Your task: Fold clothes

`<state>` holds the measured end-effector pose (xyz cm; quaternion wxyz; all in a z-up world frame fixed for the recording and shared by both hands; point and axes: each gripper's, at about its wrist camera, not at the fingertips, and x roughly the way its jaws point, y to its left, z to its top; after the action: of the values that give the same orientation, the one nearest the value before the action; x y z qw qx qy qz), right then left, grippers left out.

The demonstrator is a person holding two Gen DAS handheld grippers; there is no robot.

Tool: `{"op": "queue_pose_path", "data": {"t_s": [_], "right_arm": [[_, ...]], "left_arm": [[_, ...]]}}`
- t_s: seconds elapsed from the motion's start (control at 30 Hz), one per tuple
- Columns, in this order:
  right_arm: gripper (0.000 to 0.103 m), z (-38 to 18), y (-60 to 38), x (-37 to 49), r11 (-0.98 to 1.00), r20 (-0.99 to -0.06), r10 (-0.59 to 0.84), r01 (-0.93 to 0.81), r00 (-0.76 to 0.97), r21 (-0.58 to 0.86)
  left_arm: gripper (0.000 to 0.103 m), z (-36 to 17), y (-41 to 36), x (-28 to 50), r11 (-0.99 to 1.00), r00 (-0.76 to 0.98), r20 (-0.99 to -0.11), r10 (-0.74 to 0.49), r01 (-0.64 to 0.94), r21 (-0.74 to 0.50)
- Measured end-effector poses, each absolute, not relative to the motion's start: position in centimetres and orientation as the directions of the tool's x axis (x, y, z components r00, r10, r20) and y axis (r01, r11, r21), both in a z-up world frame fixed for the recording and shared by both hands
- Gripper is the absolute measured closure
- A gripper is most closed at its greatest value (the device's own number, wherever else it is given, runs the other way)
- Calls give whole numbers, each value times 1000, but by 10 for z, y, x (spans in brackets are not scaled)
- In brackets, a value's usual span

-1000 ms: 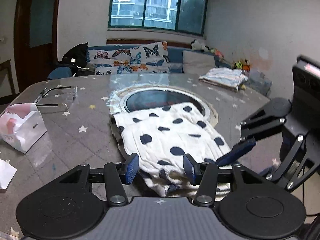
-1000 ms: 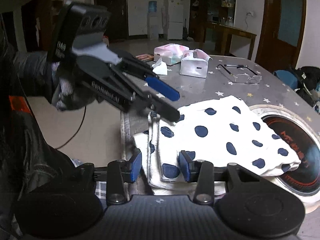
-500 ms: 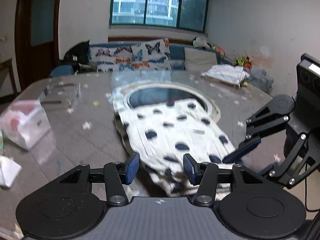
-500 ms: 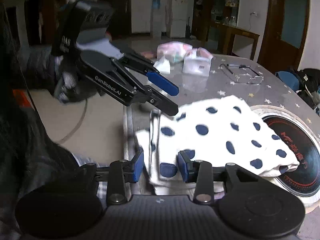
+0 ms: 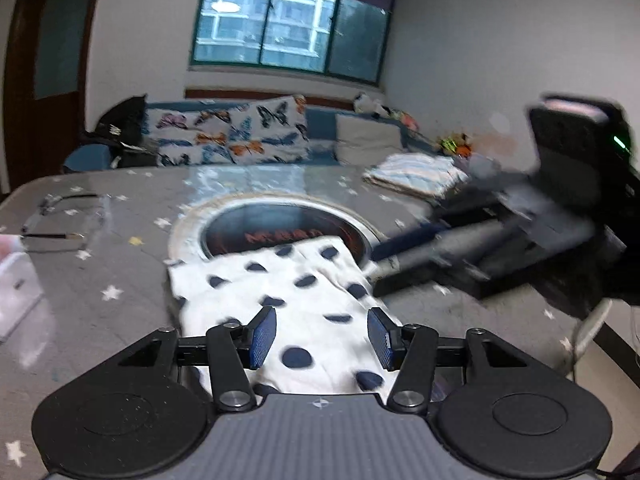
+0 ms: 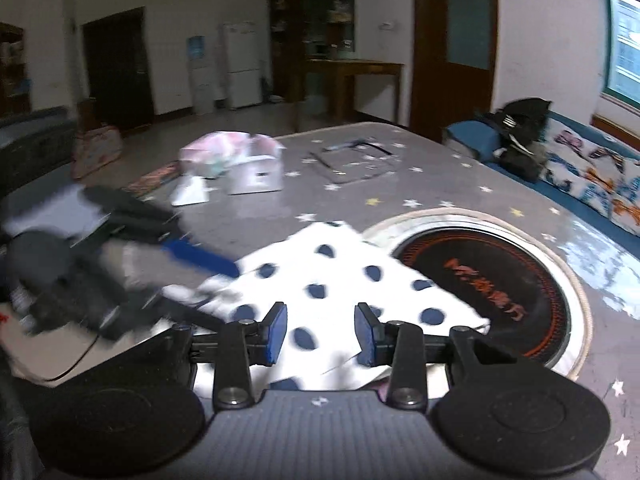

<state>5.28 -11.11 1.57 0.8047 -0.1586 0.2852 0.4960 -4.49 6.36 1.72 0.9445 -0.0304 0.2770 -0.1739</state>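
Observation:
A folded white garment with dark blue dots [image 5: 312,292] [image 6: 340,276] lies on the grey star-patterned table [image 5: 120,264], its far end over the round inset cooker [image 5: 280,228]. My left gripper [image 5: 322,336] is low over the garment's near part. Its jaws stand apart, and the cloth spreads flat under and past both pads. The right wrist view shows the left gripper [image 6: 226,296] blurred at the garment's left edge. My right gripper [image 6: 320,334] is open over the other end, with cloth running flat beneath it. It shows blurred by the garment's right edge [image 5: 378,264].
A folded striped pile [image 5: 416,176] sits at the far right of the table. Glasses [image 5: 60,216] [image 6: 352,160] and tissue packs [image 6: 240,164] lie on the left part. A sofa with butterfly cushions [image 5: 240,140] stands behind the table. A person's dark sleeve fills the left edge of the right wrist view.
Both grippers have pushed in over the garment, so it fills more of each view. The right gripper has rolled and swung towards the cooker. Both views are now motion-blurred.

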Motion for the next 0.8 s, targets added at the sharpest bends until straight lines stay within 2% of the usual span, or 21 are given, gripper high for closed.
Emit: {"op": "queue_pose_path", "data": {"t_s": [0.43, 0.53, 0.8], "right_arm": [[67, -37, -95, 131, 650, -676, 571, -760, 465, 26], [72, -45, -99, 143, 677, -686, 547, -736, 480, 24], [71, -20, -79, 137, 604, -662, 607, -797, 440, 24]], "left_arm": [[49, -9, 60, -52, 923, 729, -567, -384, 325, -206], [49, -10, 62, -52, 922, 727, -567, -387, 320, -218], [49, -5, 63, -55, 920, 737, -550, -393, 317, -232]]}}
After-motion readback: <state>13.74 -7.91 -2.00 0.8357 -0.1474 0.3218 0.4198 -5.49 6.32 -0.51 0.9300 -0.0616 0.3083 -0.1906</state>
